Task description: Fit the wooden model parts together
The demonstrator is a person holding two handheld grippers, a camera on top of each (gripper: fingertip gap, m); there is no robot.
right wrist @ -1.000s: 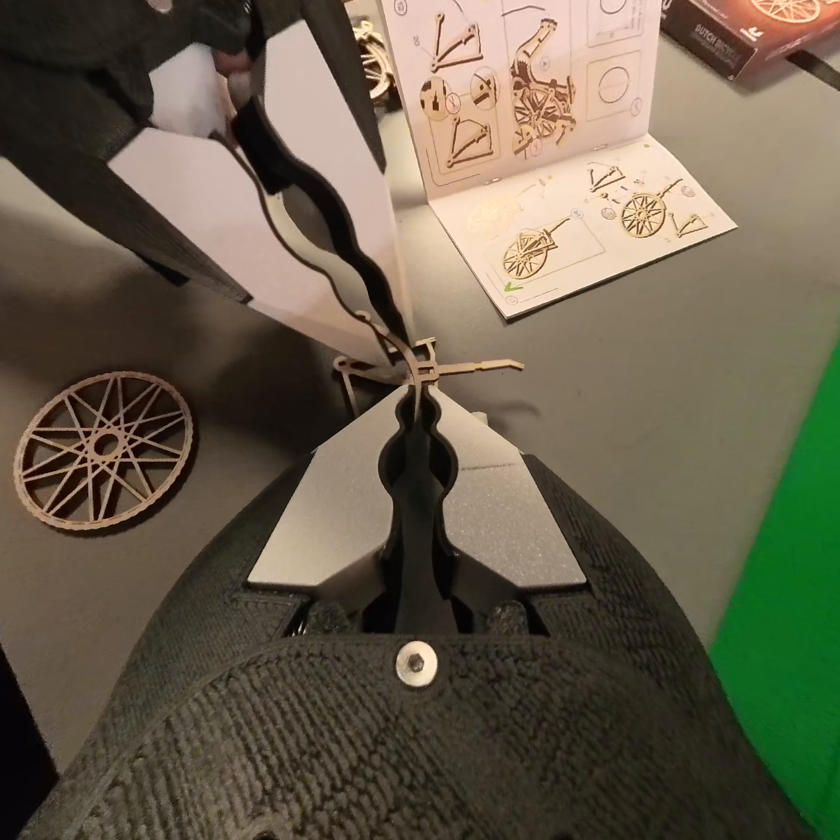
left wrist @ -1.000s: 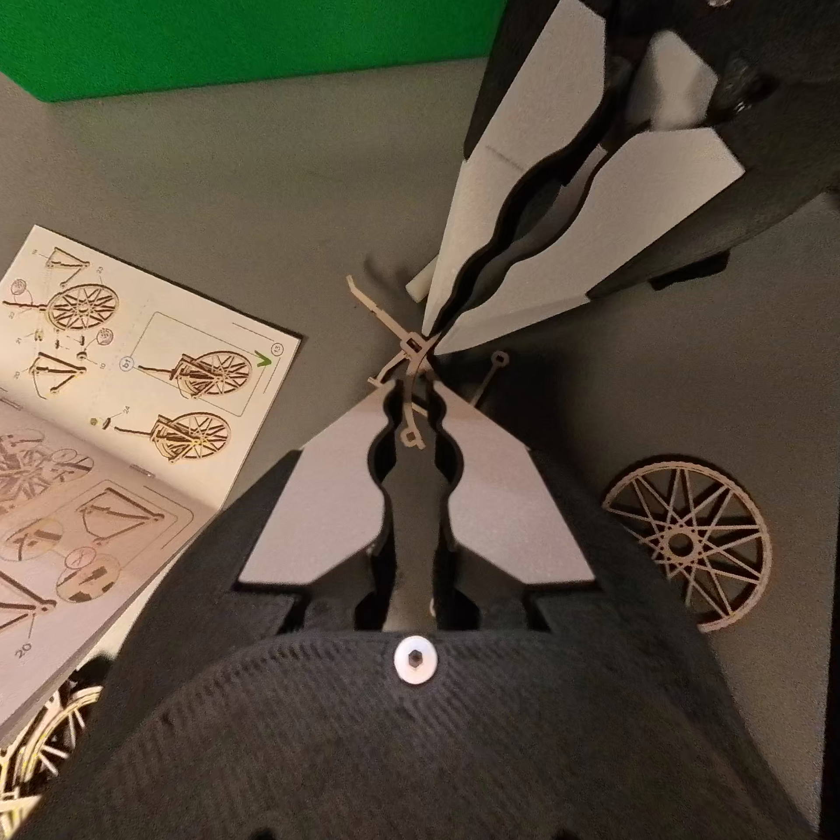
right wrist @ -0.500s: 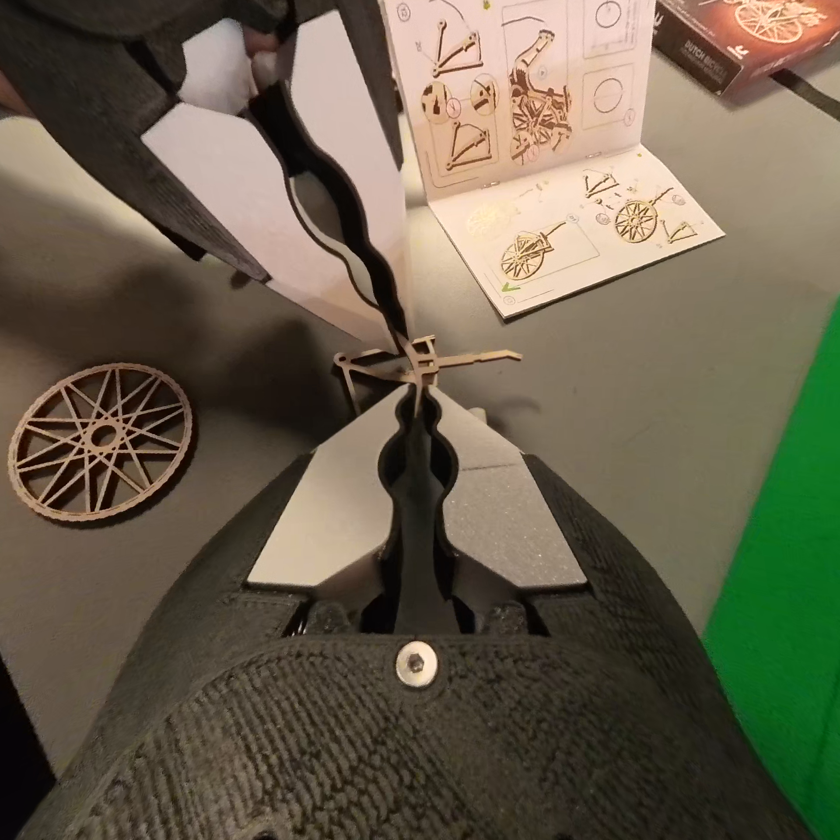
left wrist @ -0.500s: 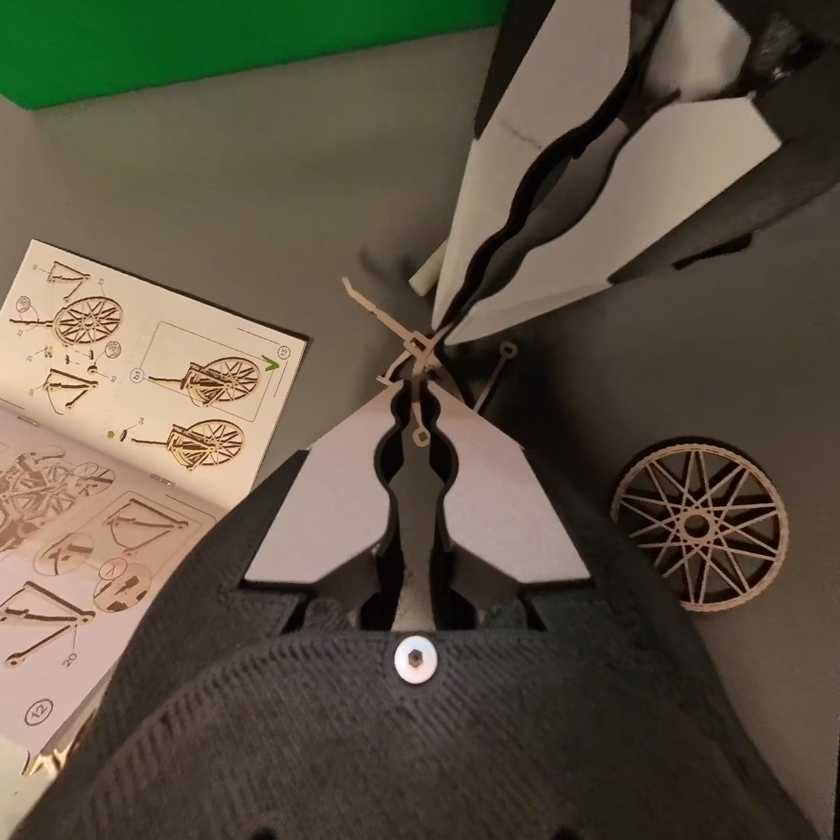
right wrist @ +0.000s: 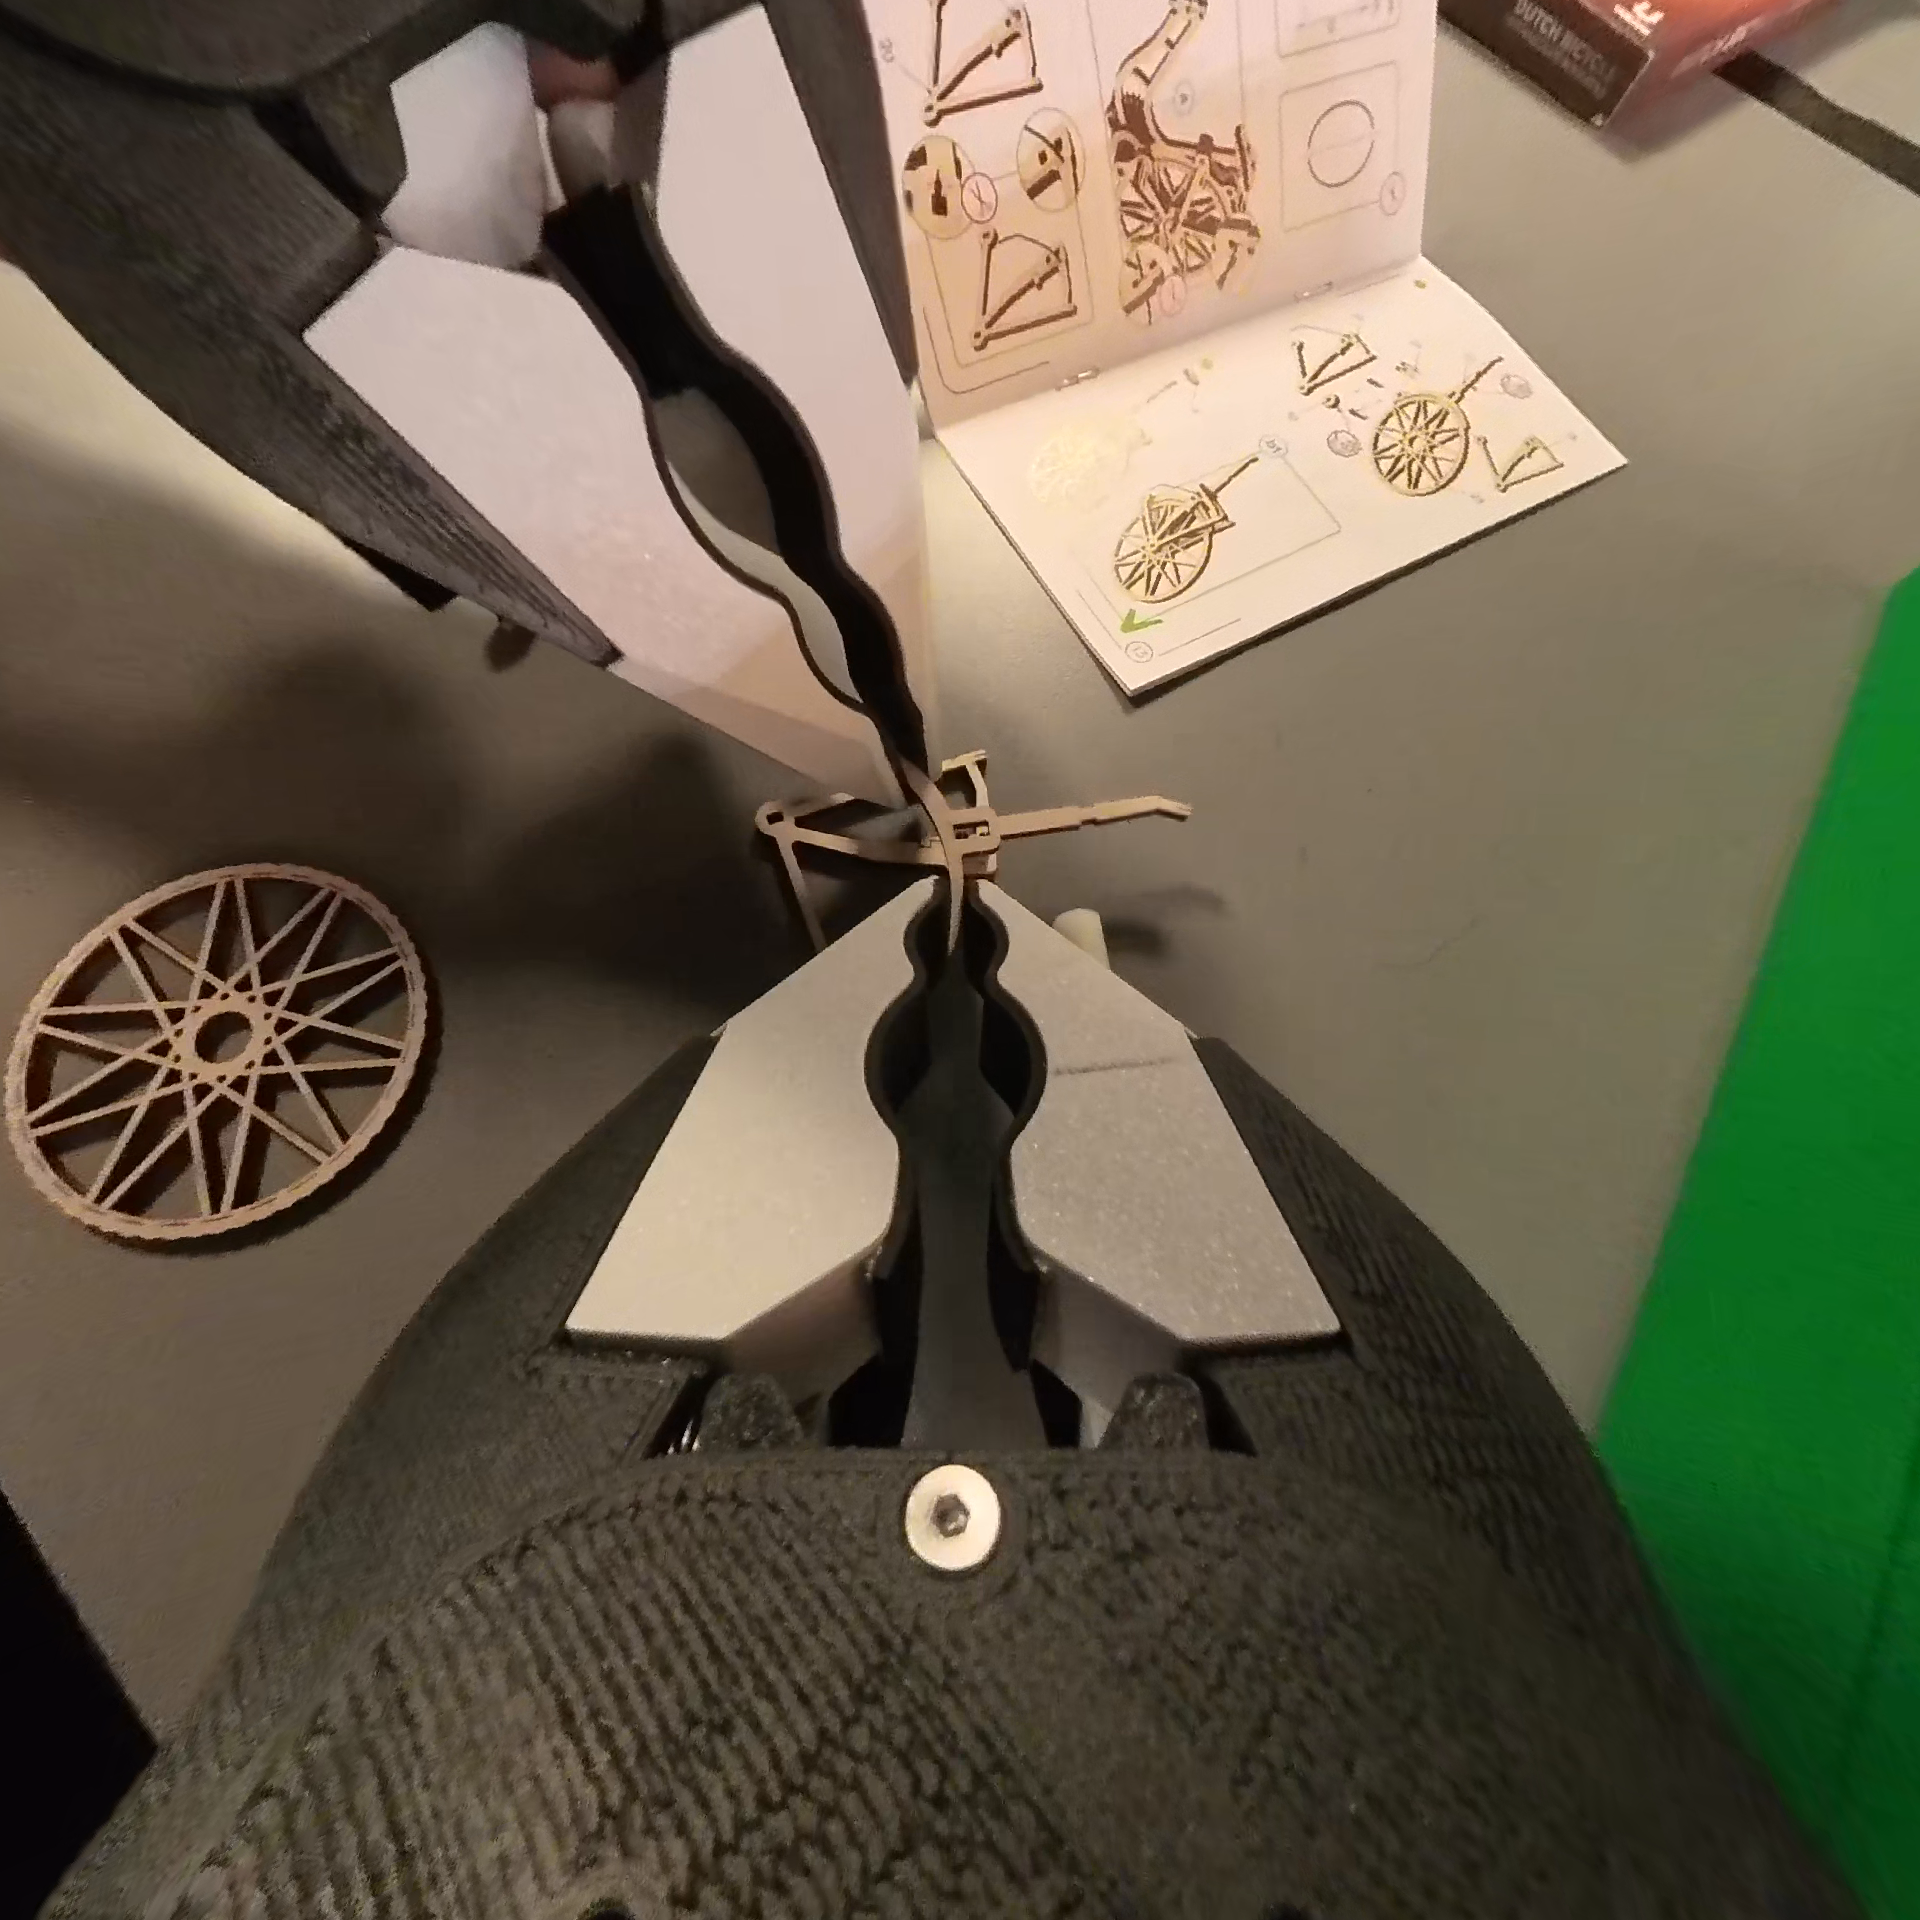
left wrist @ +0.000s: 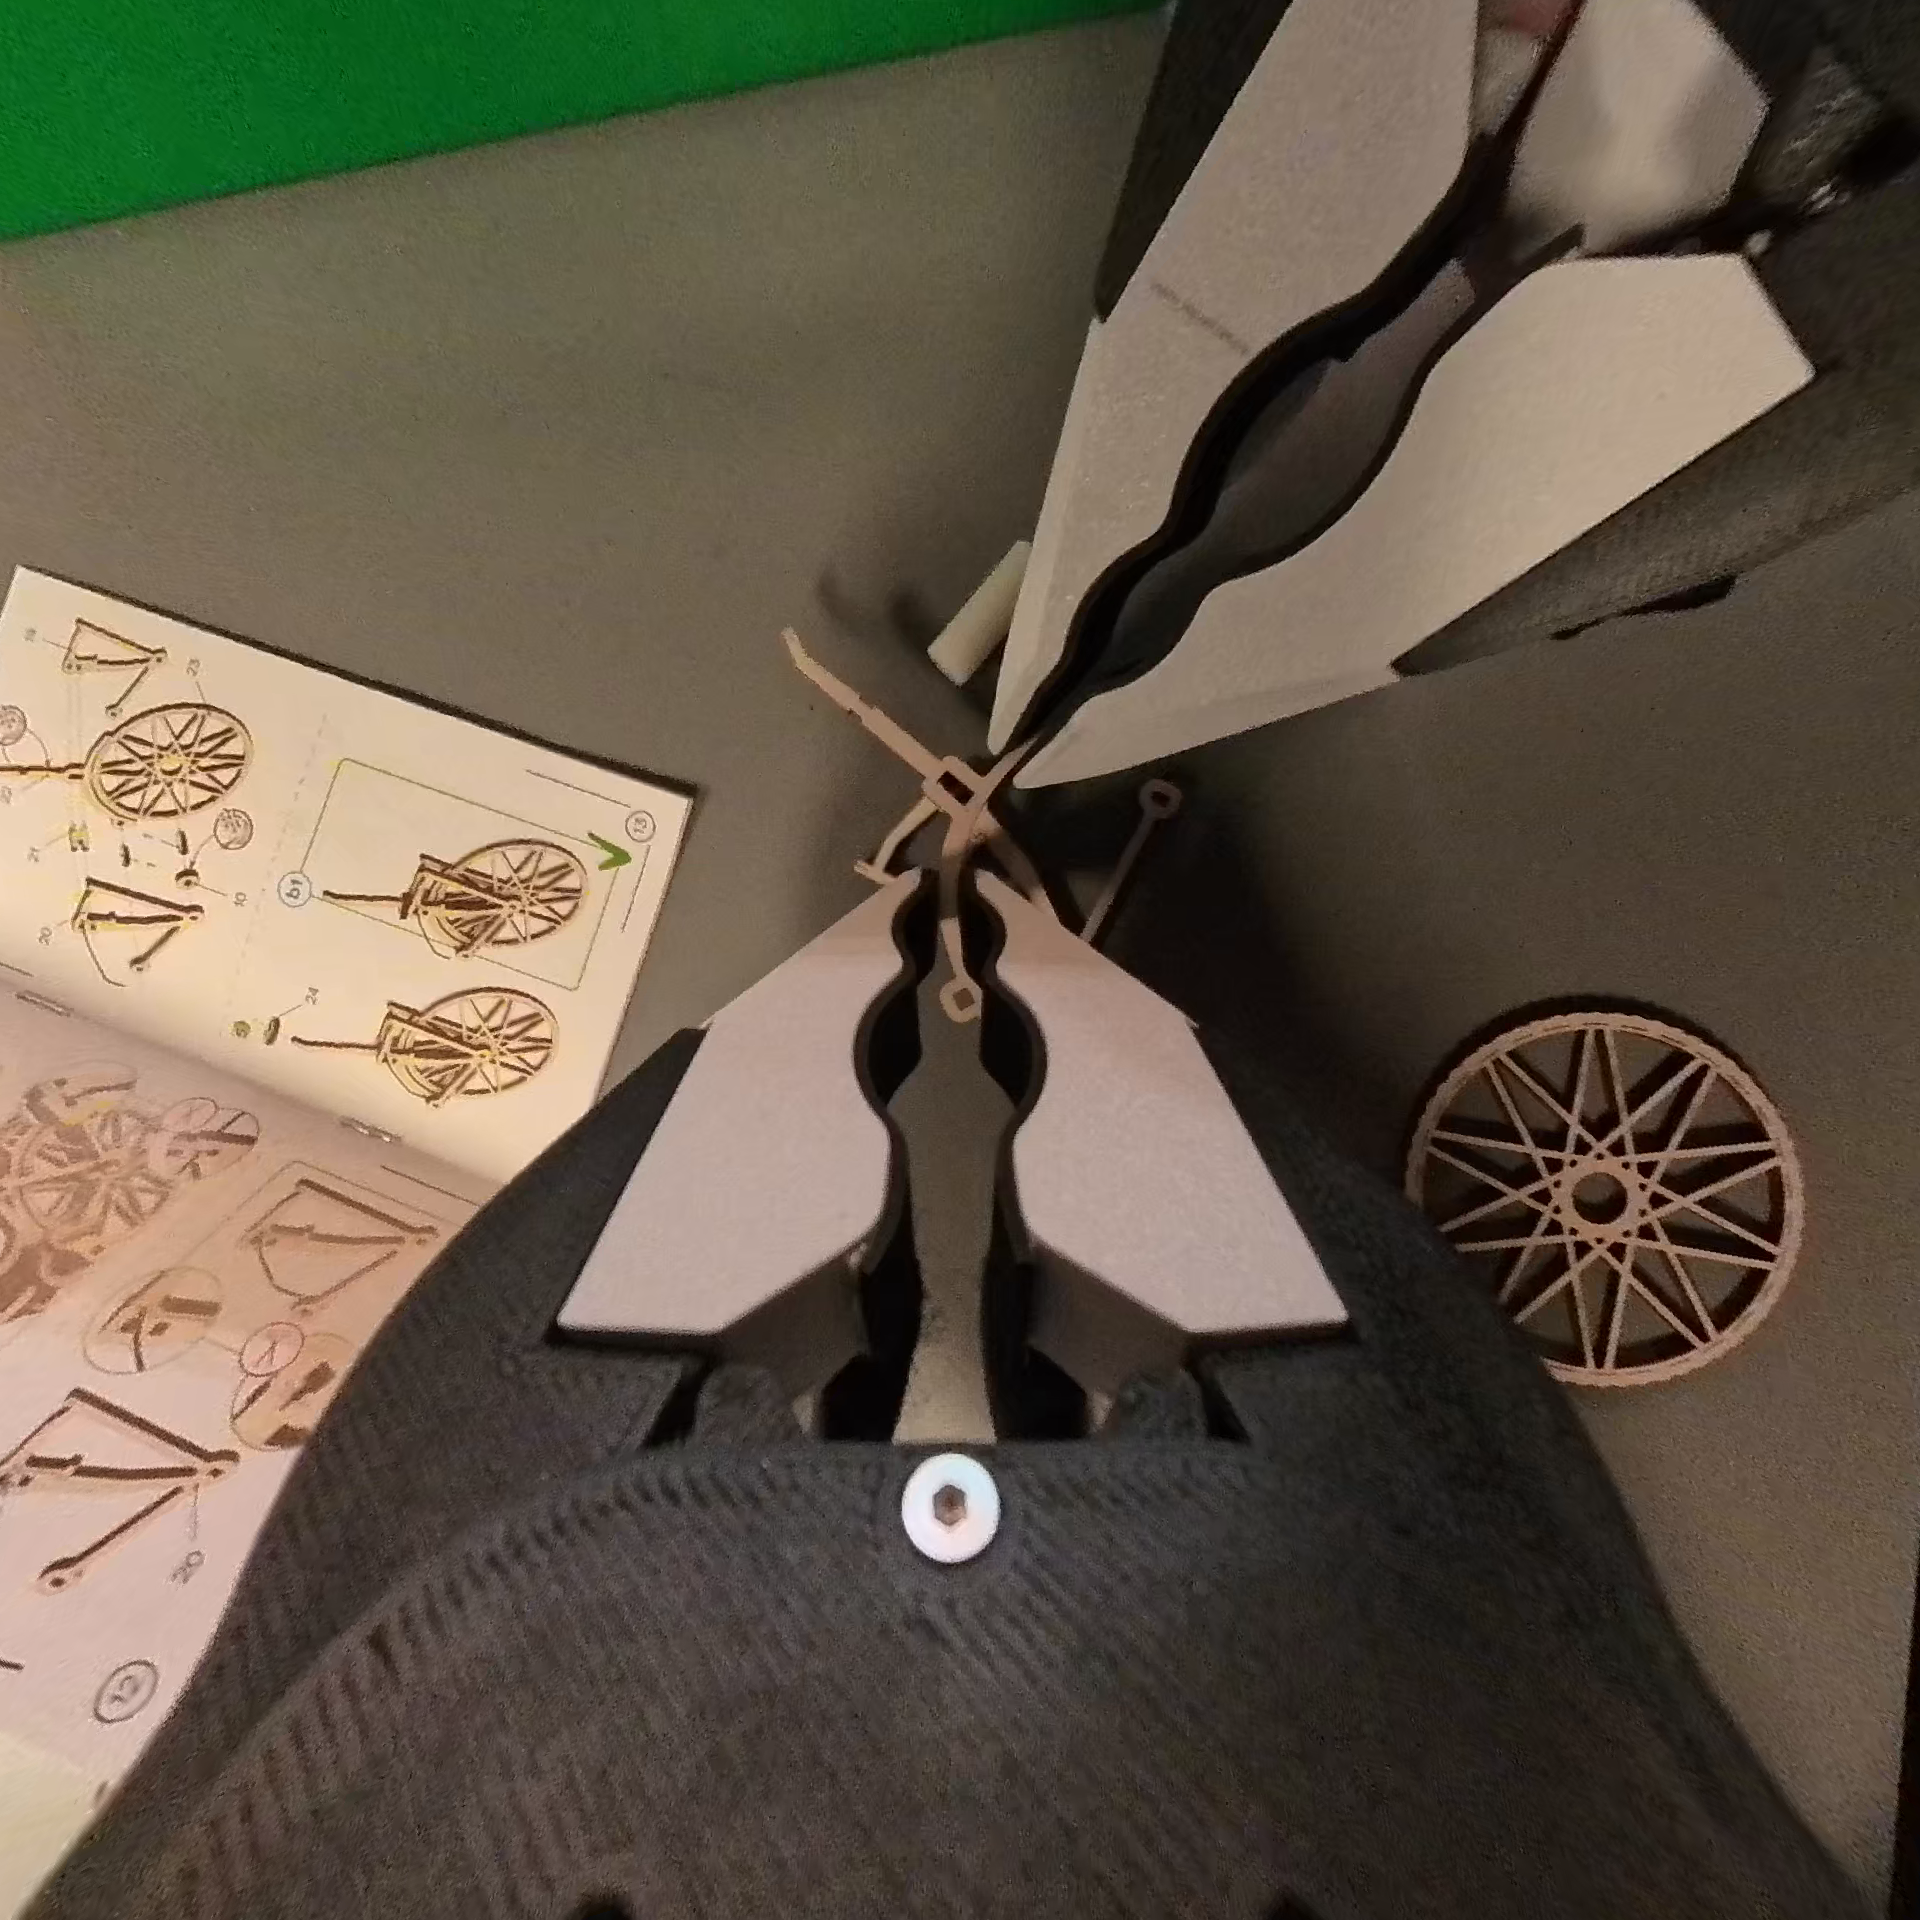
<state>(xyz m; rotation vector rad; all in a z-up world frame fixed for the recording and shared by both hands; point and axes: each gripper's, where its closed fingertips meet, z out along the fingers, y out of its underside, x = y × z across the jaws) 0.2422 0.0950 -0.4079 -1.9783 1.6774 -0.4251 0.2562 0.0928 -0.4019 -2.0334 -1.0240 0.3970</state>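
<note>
A small wooden frame part (left wrist: 920, 764) of thin strips hangs in the air between my two grippers, which meet tip to tip above the grey table (left wrist: 520, 436). My left gripper (left wrist: 948, 883) is shut on one thin strip of it. The strip's square eyelet end (left wrist: 961, 1003) shows between its fingers. My right gripper (right wrist: 951, 896) is shut on the same part (right wrist: 1081, 821) from the opposite side. A long arm of the part sticks out sideways. A loose wooden spoked wheel (left wrist: 1605, 1195) lies flat on the table; it also shows in the right wrist view (right wrist: 218, 1055).
An open instruction booklet (left wrist: 312, 935) lies on the table and also shows in the right wrist view (right wrist: 1278, 499). A small white peg (left wrist: 977, 623) lies under the grippers. A green surface (left wrist: 416, 83) borders the table. A dark box (right wrist: 1683, 42) sits at the far edge. Less than 4 cm separates the two grippers' tips. The loose wooden spoked wheel (left wrist: 1605, 1195) is about 12 cm from both grippers' fingertips. It is also in sight in the right wrist view (right wrist: 220, 1037).
Both grippers stay shut on the wooden part, tip to tip. The pair has drifted a little over the table, and the right gripper has shifted slightly in the left view.
</note>
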